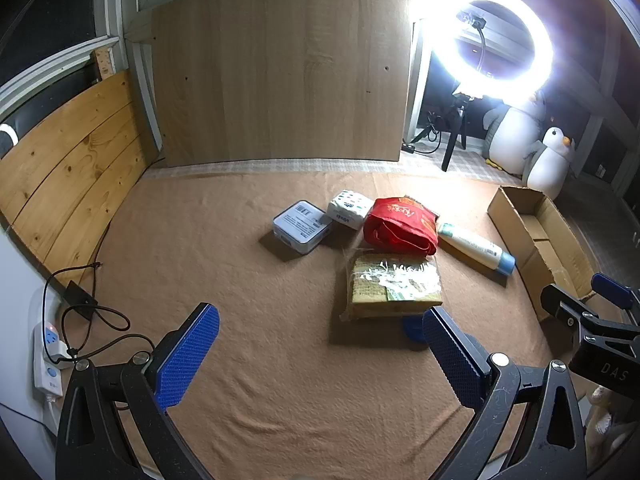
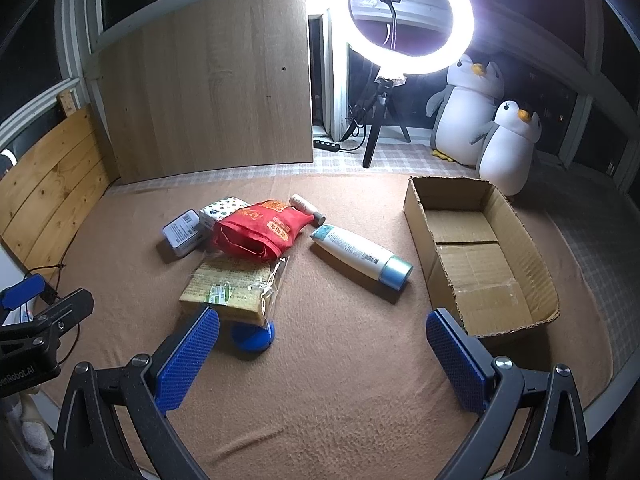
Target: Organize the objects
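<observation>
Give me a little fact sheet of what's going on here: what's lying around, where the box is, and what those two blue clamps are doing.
surface: tan blanket
box: open cardboard box, nothing visible inside, at the right
loose items: grey tin, tissue pack, red bag, wrapped biscuit pack, white bottle with blue cap, small tube behind the bag, blue round thing partly under the biscuit pack
left gripper: open, holds nothing
right gripper: open, holds nothing
background: ring light, two plush penguins
</observation>
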`<state>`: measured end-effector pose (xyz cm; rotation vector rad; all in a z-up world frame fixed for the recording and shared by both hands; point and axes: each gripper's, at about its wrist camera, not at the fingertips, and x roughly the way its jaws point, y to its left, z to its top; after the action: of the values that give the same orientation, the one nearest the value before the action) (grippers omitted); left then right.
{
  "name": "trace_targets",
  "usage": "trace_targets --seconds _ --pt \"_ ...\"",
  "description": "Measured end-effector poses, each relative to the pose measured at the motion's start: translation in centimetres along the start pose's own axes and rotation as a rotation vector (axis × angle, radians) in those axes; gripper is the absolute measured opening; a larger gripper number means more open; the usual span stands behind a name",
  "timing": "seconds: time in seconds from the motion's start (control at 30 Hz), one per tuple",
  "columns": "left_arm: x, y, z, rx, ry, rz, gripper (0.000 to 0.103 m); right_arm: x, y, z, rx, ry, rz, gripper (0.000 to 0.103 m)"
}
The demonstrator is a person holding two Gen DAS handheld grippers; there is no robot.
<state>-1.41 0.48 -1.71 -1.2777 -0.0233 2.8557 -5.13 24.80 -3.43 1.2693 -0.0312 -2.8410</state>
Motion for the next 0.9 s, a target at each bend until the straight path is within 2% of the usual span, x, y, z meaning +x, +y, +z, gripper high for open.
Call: trace_targets --seconds 0.9 --pt "0.03 -0.15 -0.29 -0.001 0.002 -0.002 0.103 0.41 0.04 0.02 0.014 0.014 0.004 0.103"
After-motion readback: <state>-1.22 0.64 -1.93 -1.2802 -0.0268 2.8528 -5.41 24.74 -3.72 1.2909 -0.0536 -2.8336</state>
